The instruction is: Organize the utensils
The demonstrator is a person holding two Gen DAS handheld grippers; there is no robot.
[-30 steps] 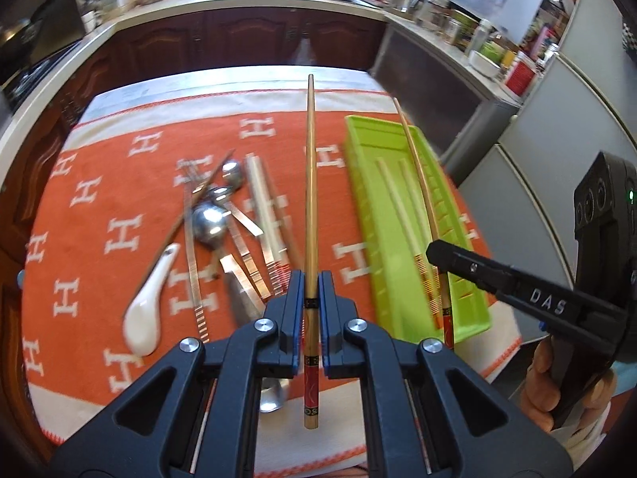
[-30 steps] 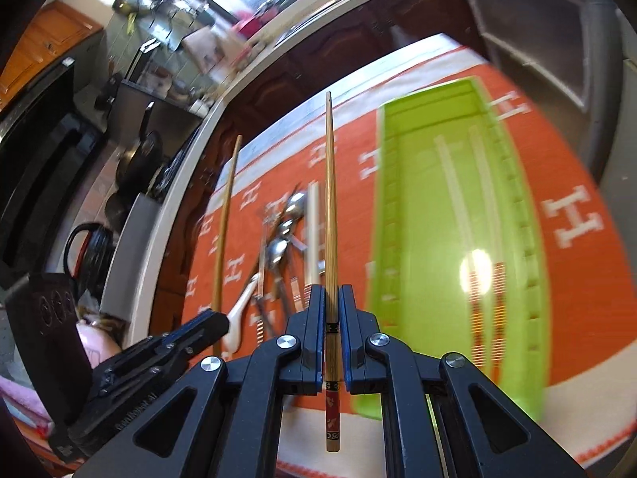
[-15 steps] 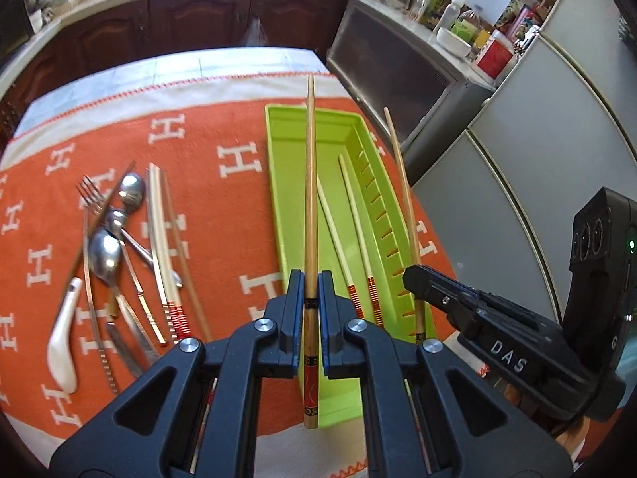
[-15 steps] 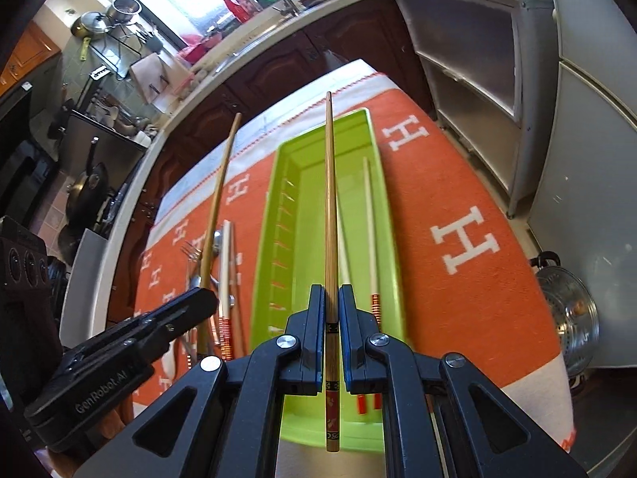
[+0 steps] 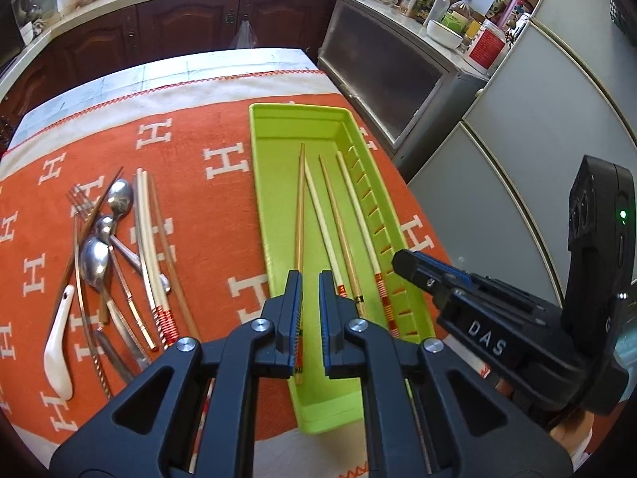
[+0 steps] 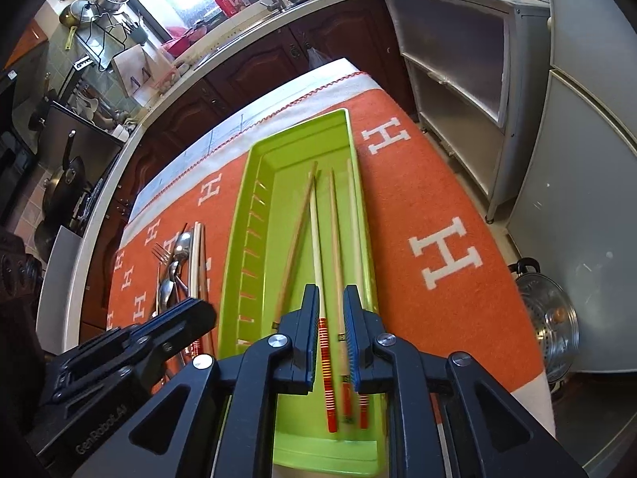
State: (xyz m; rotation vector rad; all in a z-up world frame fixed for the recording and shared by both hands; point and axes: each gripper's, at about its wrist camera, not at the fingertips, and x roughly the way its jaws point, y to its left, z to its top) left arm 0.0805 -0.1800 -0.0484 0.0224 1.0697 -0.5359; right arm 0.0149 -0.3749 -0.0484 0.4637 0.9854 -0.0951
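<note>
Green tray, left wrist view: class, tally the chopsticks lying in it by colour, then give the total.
Brown chopsticks: 2
Pale chopsticks with red-banded ends: 2
Total: 4

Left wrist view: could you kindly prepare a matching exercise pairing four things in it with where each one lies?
Things:
1. ceramic spoon
2. green tray
3. four chopsticks
4. white bowl

Places:
A. inside the tray
B. on the kitchen counter
C. at the left edge of the cutlery pile
D. on the orange cloth, right of that pile

Pairs: 1-C, 2-D, 3-A, 4-B
</note>
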